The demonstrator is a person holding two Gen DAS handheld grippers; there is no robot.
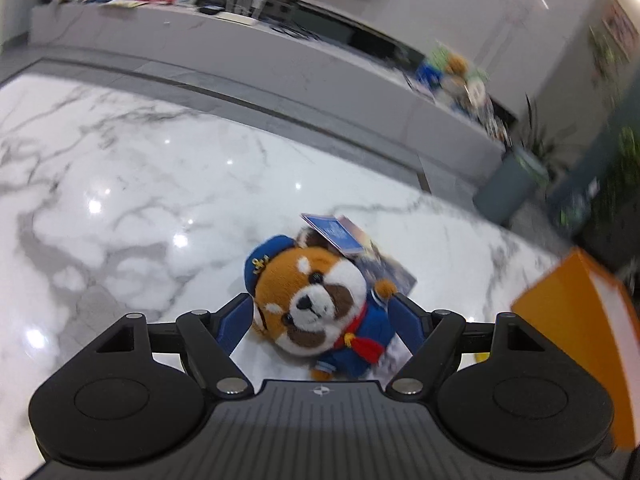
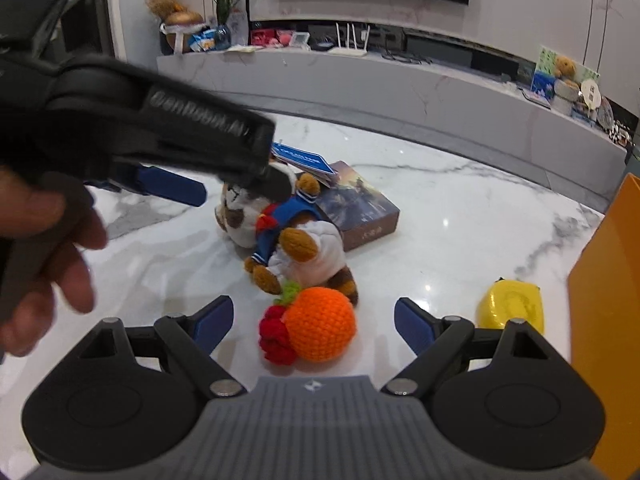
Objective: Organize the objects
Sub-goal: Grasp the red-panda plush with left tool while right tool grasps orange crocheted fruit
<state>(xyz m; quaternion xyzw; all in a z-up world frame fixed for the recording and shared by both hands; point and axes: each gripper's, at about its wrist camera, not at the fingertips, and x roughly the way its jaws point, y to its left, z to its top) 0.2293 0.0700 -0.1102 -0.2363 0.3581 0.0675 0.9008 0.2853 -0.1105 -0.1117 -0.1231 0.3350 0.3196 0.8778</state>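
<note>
Left wrist view: my left tool (image 1: 322,312) is spread, blue pads either side of the red panda plush (image 1: 316,300) lying on the marble counter (image 1: 120,184) against a book (image 1: 390,270); I judge this the approach to grasp, and next the pads must close on the head. Right wrist view: my right tool (image 2: 313,320) is spread around the crocheted orange (image 2: 320,322), near the plush's feet, yellow toy (image 2: 512,310) and orange bin (image 2: 600,300) to the right; the left tool's casing reads roughly "GenRobot.AI", the plush's blue tag (image 2: 308,162) unreadable.

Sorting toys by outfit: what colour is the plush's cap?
Blue, with a small gold emblem; the plush's cap shows best in the left wrist view.
</note>
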